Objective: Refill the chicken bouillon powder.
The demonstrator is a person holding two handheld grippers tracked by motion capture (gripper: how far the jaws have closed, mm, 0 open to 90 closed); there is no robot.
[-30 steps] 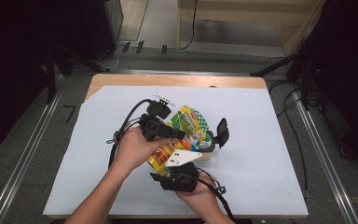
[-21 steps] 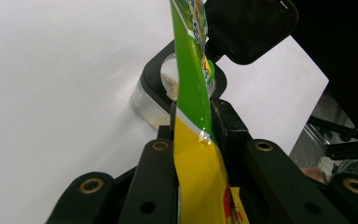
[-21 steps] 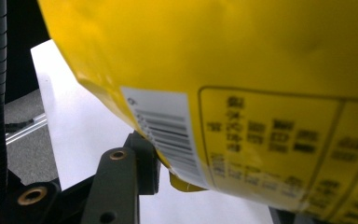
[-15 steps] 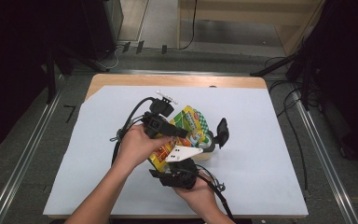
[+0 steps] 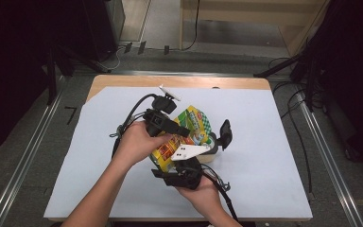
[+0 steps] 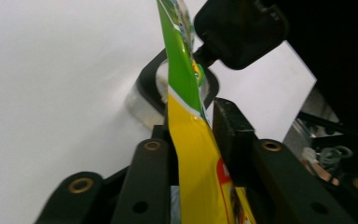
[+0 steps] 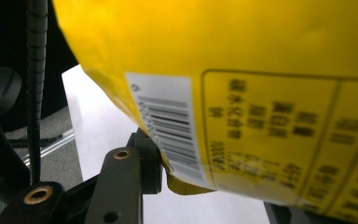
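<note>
A puffy yellow and green snack bag [image 5: 191, 127] hangs over the white table cover between both grippers. My left gripper [image 5: 180, 132], held in a hand, comes in from the left. In the left gripper view its jaws [image 6: 191, 128] have just closed a little further onto the bag's top edge [image 6: 186, 93]. My right gripper [image 5: 177, 161] holds the bag's lower end from the near side. In the right gripper view the bag's barcode side [image 7: 242, 88] lies across the right gripper [image 7: 214, 186], whose left pad [image 7: 153, 163] presses the bottom corner.
A clear round container [image 5: 211, 147] with a black rim [image 6: 147, 88] stands just right of the bag. Its black lid [image 5: 225, 134] stands upright, large in the left gripper view [image 6: 240, 30]. The table cover [image 5: 274, 142] lies bare on both sides. Cables trail from both grippers.
</note>
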